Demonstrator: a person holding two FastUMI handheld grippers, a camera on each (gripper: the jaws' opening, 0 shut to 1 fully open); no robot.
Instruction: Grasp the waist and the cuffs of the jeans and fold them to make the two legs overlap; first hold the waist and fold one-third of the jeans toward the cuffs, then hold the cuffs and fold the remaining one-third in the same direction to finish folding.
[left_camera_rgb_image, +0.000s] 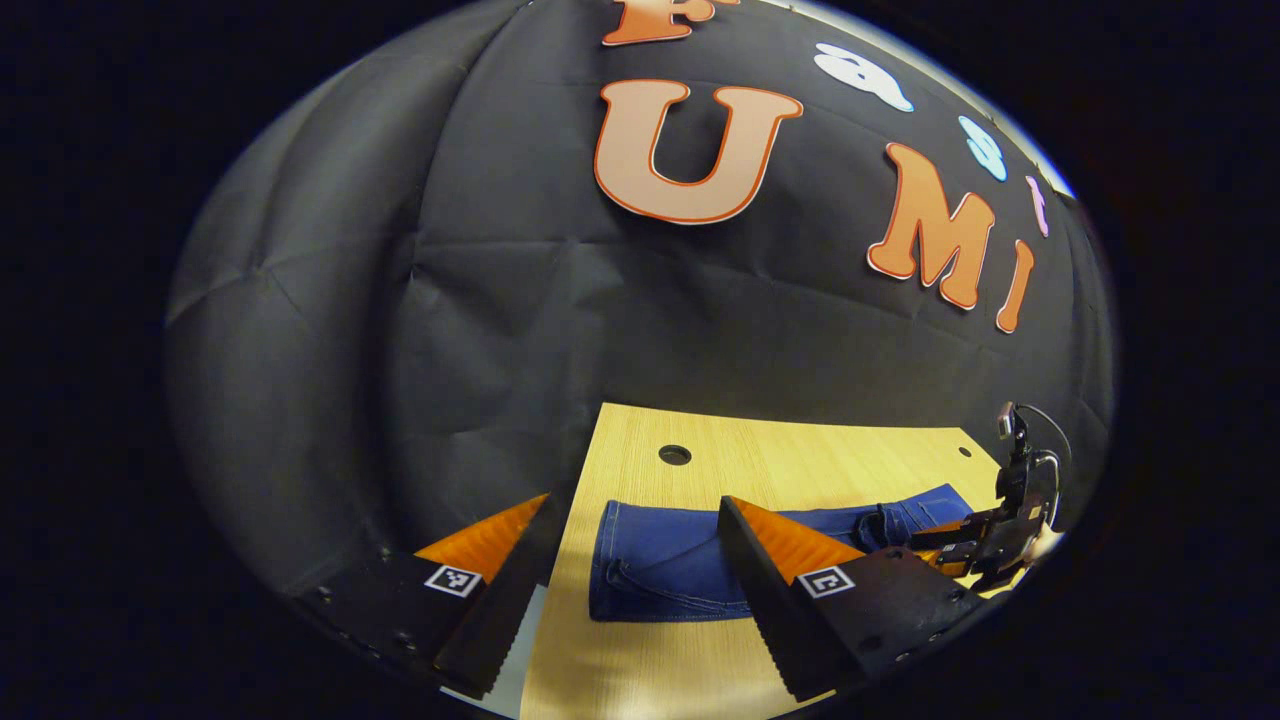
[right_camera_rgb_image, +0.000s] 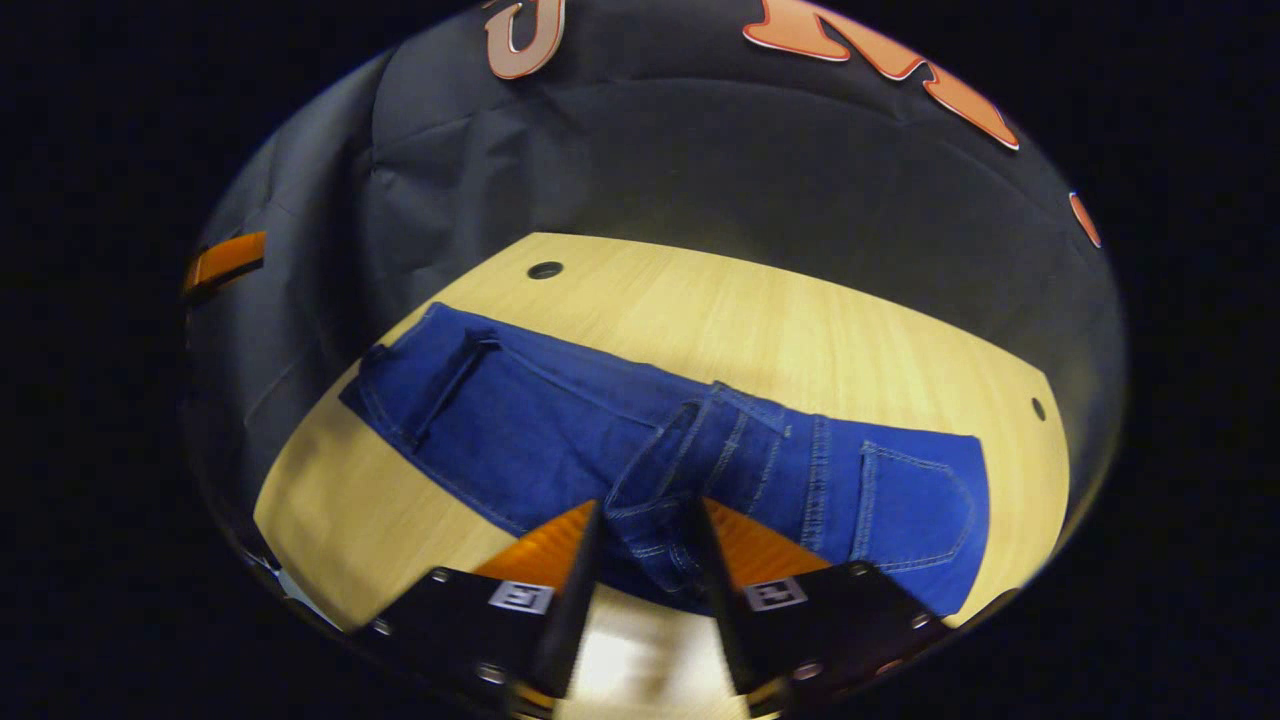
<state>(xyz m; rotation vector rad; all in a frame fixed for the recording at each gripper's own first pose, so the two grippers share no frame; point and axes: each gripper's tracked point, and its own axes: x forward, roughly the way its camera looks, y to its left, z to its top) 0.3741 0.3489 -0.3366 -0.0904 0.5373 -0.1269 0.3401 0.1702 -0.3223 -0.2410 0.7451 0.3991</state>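
Left gripper (left_camera_rgb_image: 640, 560): fingers spread wide, holding nothing, above the cuff end of the blue denim jeans (right_camera_rgb_image: 560, 420), which lie flat on the light wooden table (right_camera_rgb_image: 800, 330). Right gripper (right_camera_rgb_image: 645, 555): fingers narrowly parted around the jeans' near edge; whether they pinch it cannot be told.

Left tool (left_camera_rgb_image: 640, 580): black wedge bodies, square coded tags, small screws. Right tool (right_camera_rgb_image: 645, 570): same build; thin looped cable.

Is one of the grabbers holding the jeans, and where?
The right gripper seems to pinch the jeans at the bunched near edge; the left gripper holds nothing.
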